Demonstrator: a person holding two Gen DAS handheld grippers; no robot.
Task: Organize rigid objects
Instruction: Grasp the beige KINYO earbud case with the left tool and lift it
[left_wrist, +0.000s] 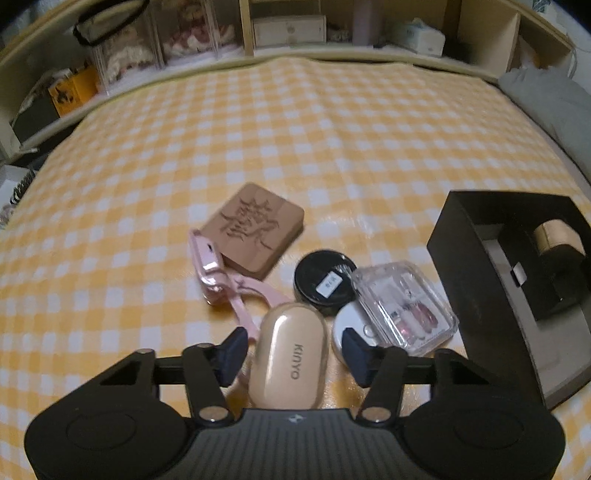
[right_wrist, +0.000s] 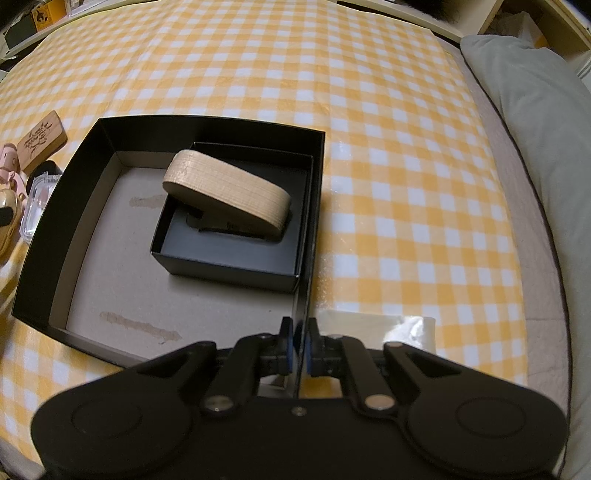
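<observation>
Nearest in the left wrist view, the left gripper (left_wrist: 291, 350) points down at a glossy beige case (left_wrist: 290, 356) printed "KINYO". The case lies between the two dark blue pads (left_wrist: 232, 350), with a gap visible on each side, so the pads do not press it; the jaws stand partly apart and hold nothing.

Just beyond, at 1 o'clock from the case, sits one white round disc (left_wrist: 351, 326), partly under one clear plastic box (left_wrist: 404, 304) holding small pink and white items, too small to read. At 12 o'clock is one black round tin (left_wrist: 325, 282) with a small white label whose writing is illegible. At 11 o'clock lies one pink plastic tool (left_wrist: 229, 284), touching one brown block (left_wrist: 255, 230) carved with a large Chinese character.

In the right wrist view, the right gripper (right_wrist: 298, 349) is clamped on the near-right wall of one large black open box (right_wrist: 48, 236), the thin wall pinched between its pads. Inside that box, at 11 o'clock from the gripper, stands one smaller black box (right_wrist: 229, 258) against the right wall, with one pale wooden rounded piece (right_wrist: 225, 192) tilted in it.

All rests on a yellow-and-white checked cloth (right_wrist: 388, 147). At 2 o'clock lies one grey pillow (right_wrist: 524, 96).
</observation>
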